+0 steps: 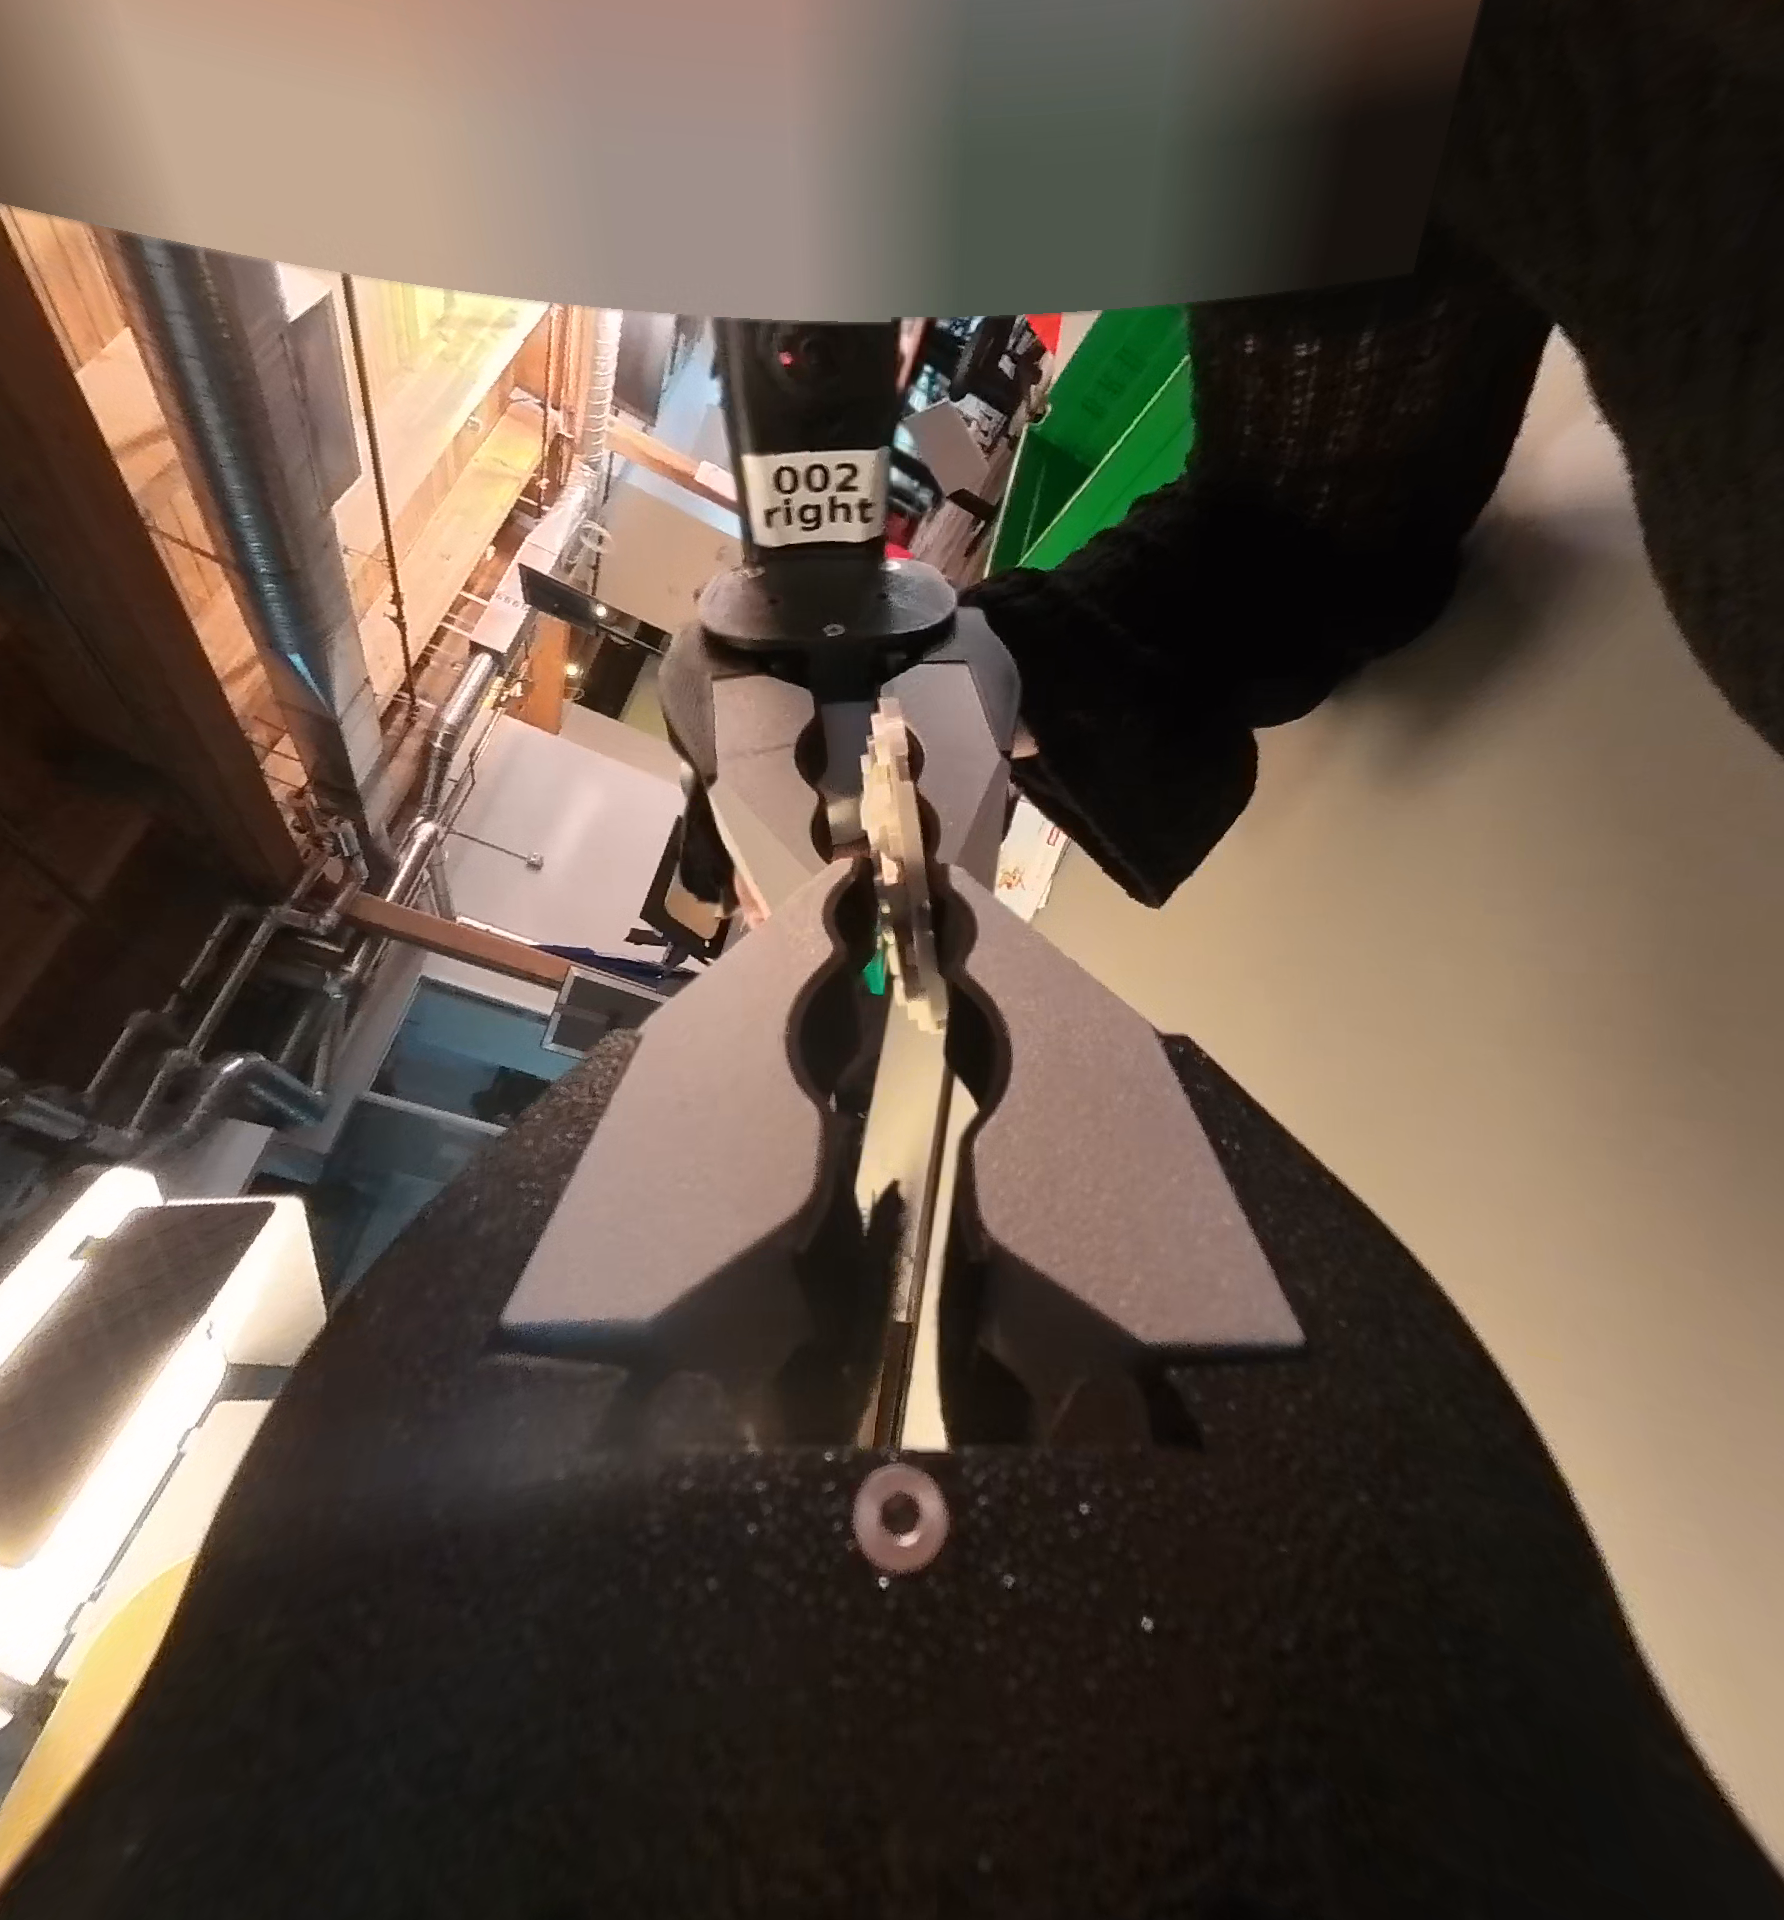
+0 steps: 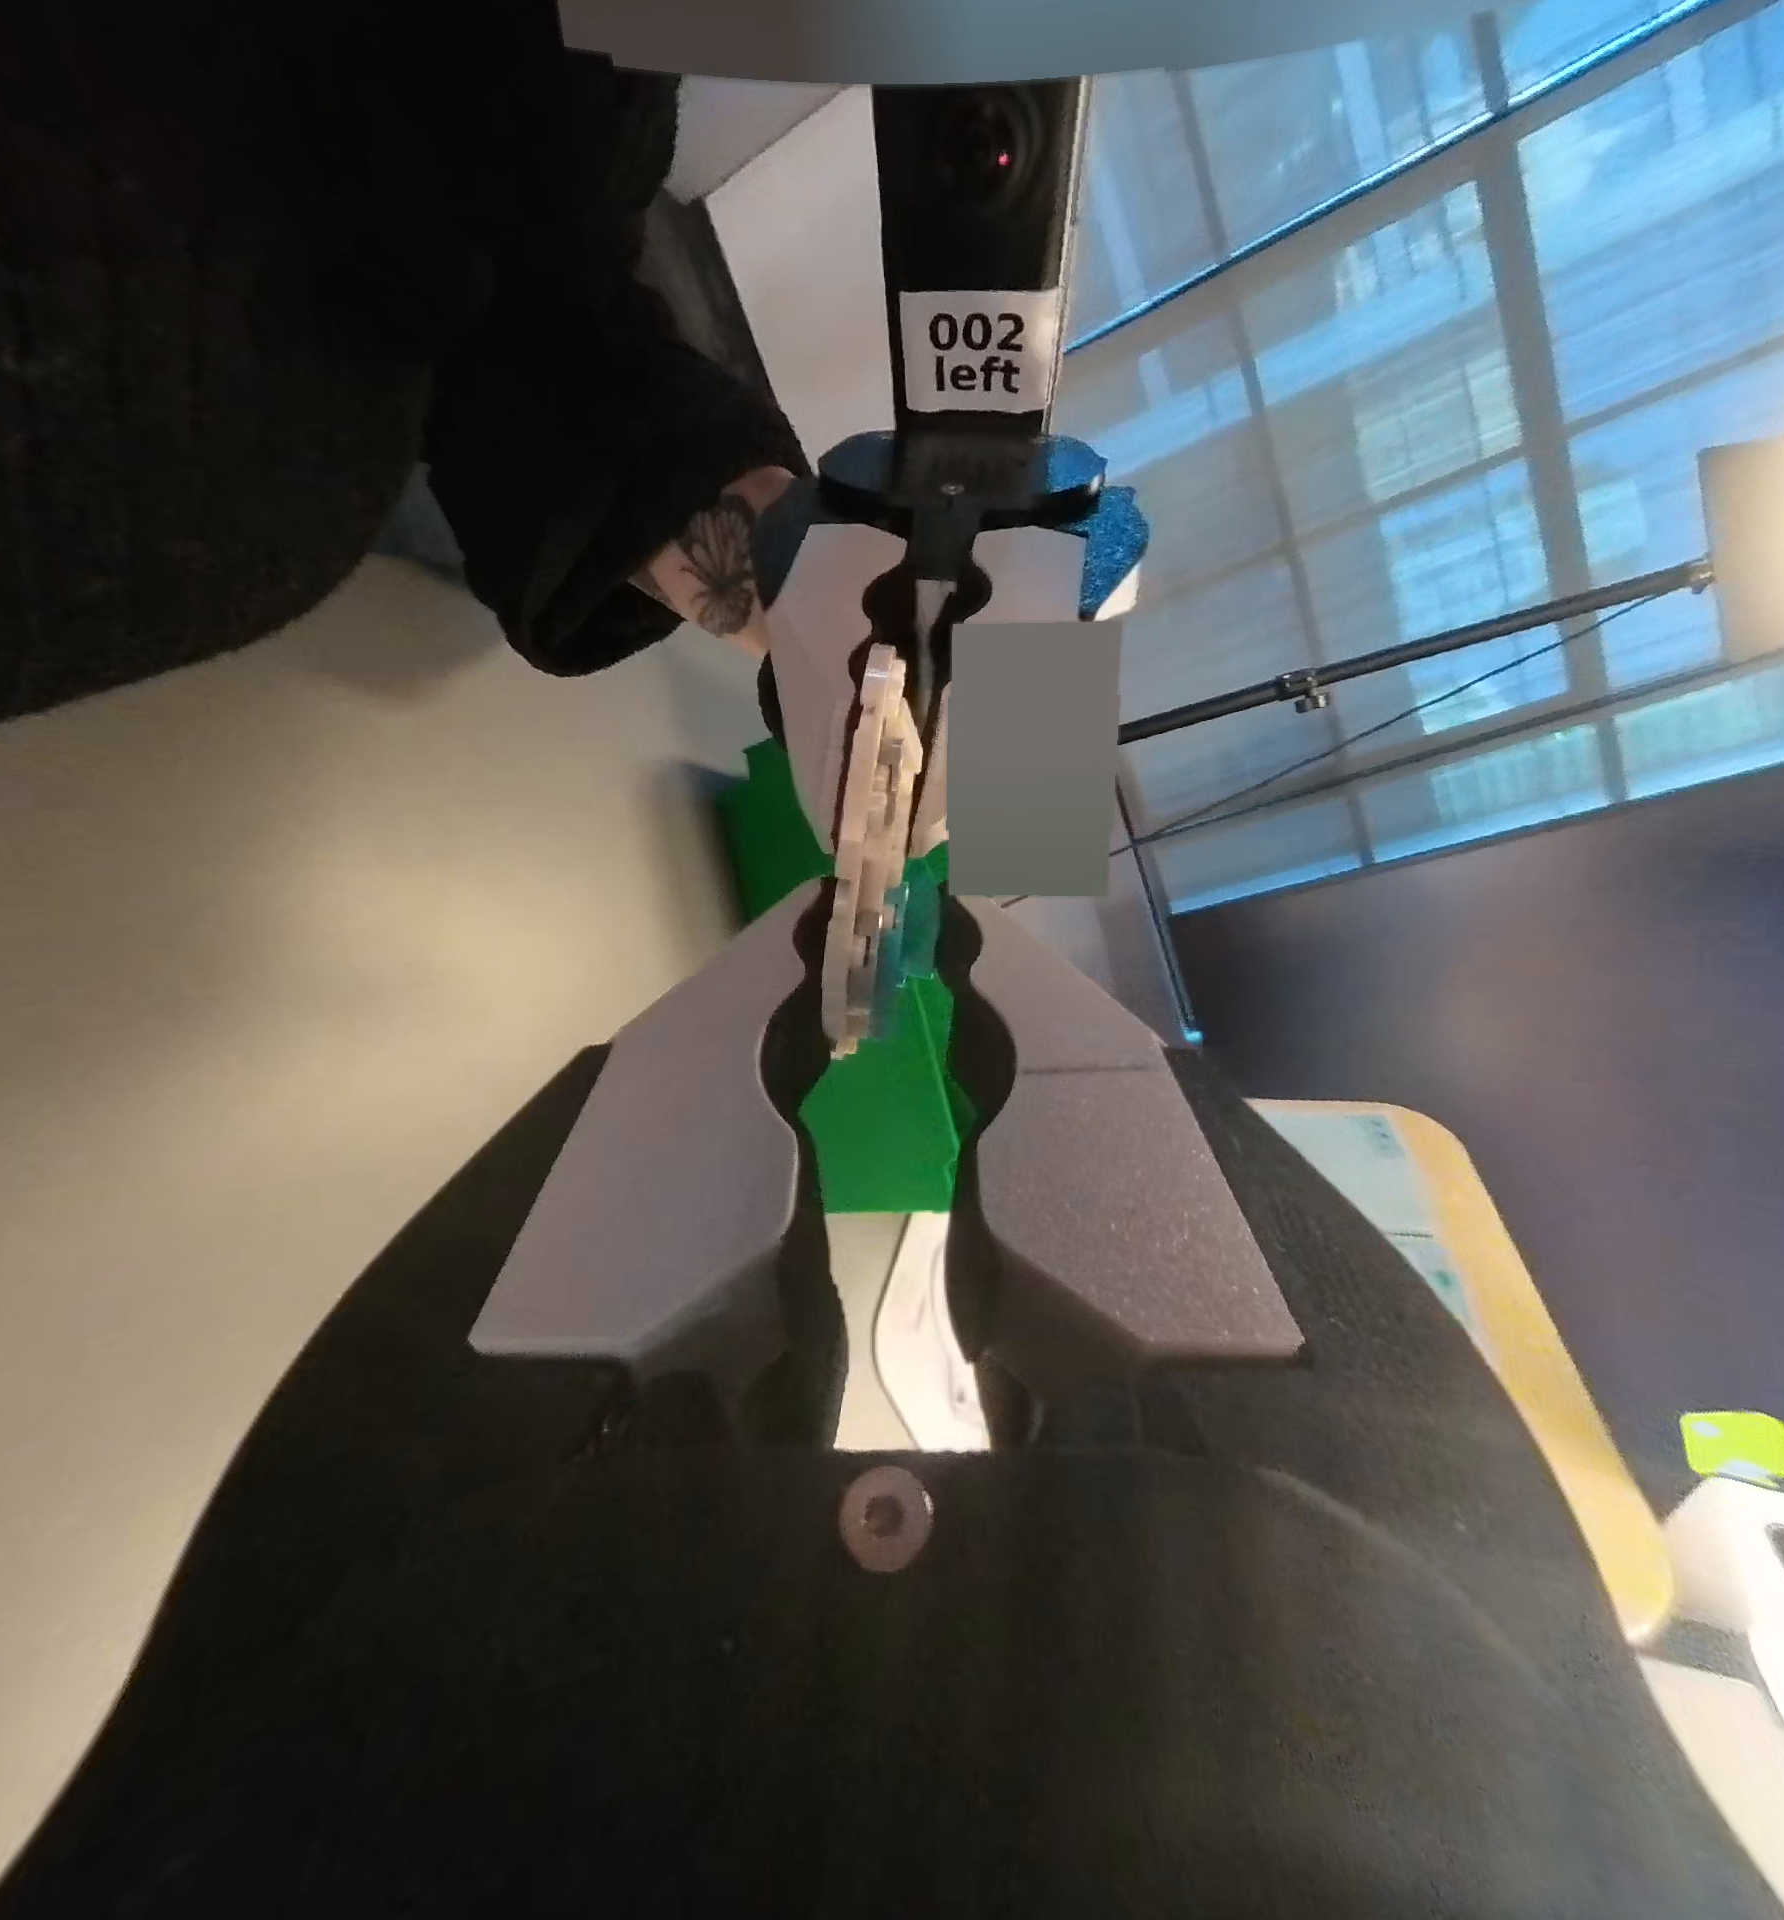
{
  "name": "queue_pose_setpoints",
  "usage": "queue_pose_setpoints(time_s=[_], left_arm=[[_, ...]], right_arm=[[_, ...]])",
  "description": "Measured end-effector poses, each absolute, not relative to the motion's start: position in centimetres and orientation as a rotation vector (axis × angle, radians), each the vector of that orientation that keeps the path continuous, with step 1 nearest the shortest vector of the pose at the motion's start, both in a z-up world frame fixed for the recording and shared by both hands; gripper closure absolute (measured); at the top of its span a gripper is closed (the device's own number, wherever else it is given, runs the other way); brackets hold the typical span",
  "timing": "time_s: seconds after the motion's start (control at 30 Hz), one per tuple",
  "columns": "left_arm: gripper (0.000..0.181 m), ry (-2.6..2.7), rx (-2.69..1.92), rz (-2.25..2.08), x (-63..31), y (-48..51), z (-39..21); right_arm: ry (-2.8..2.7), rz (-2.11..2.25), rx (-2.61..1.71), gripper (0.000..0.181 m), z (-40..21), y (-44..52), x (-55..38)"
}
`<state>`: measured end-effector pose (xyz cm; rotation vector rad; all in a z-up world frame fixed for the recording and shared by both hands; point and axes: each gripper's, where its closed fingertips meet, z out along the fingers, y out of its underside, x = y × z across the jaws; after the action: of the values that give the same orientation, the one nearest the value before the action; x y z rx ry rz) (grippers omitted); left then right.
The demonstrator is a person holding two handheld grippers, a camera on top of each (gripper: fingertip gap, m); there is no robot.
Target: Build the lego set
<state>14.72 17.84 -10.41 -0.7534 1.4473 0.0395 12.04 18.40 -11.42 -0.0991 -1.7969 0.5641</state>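
A flat white lego assembly (image 1: 896,790) is held edge-on in the air between my two grippers, which meet tip to tip. My left gripper (image 1: 896,896) is shut on its near end. My right gripper (image 1: 883,836) faces it from the far side and is shut on the other end. In the right wrist view the white assembly (image 2: 872,790) has a small clear blue piece (image 2: 914,935) on its right face, inside my right gripper (image 2: 893,925). My left gripper (image 2: 872,852) grips the far end there.
A green bin (image 2: 883,1132) stands on the pale table (image 2: 348,935) behind the grippers; it also shows in the left wrist view (image 1: 1106,436). Black sleeves (image 1: 1127,707) reach in on the table side. A yellow-edged booklet (image 2: 1439,1299) lies to the right. Less than 4 cm separates the two grippers' tips.
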Motion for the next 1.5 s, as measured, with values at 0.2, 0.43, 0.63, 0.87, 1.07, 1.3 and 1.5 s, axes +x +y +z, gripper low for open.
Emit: queue_pose_setpoints(time_s=[0.2,0.43,0.63,0.87,1.07,1.3,1.5], left_arm=[[0.174,1.434,-0.774,0.024,14.7,18.0,-10.5],[0.175,1.469,-0.793,-0.009,14.9,17.6,-10.9],[0.173,1.519,-0.813,-0.062,15.1,17.4,-11.6],[0.173,1.469,-0.809,-0.041,14.9,17.6,-11.1],[0.175,1.494,-0.785,0.062,15.1,17.5,-11.0],[0.175,1.496,-0.778,0.103,15.0,17.7,-10.7],[0.173,1.544,-0.779,0.163,15.2,17.7,-11.4]], right_arm=[[-1.818,0.618,-0.125,0.164,-11.6,18.5,12.0],[-1.838,0.668,-0.109,0.157,-12.1,17.8,12.2],[-1.926,0.714,-0.11,0.159,-13.4,17.3,12.5],[-1.889,0.733,-0.127,0.161,-12.8,17.5,12.3],[-1.855,0.743,-0.114,0.155,-12.4,17.4,12.3],[-1.8,0.65,-0.074,0.16,-12.0,17.7,12.0],[-1.843,0.525,-0.073,0.165,-13.0,18.0,11.7]])
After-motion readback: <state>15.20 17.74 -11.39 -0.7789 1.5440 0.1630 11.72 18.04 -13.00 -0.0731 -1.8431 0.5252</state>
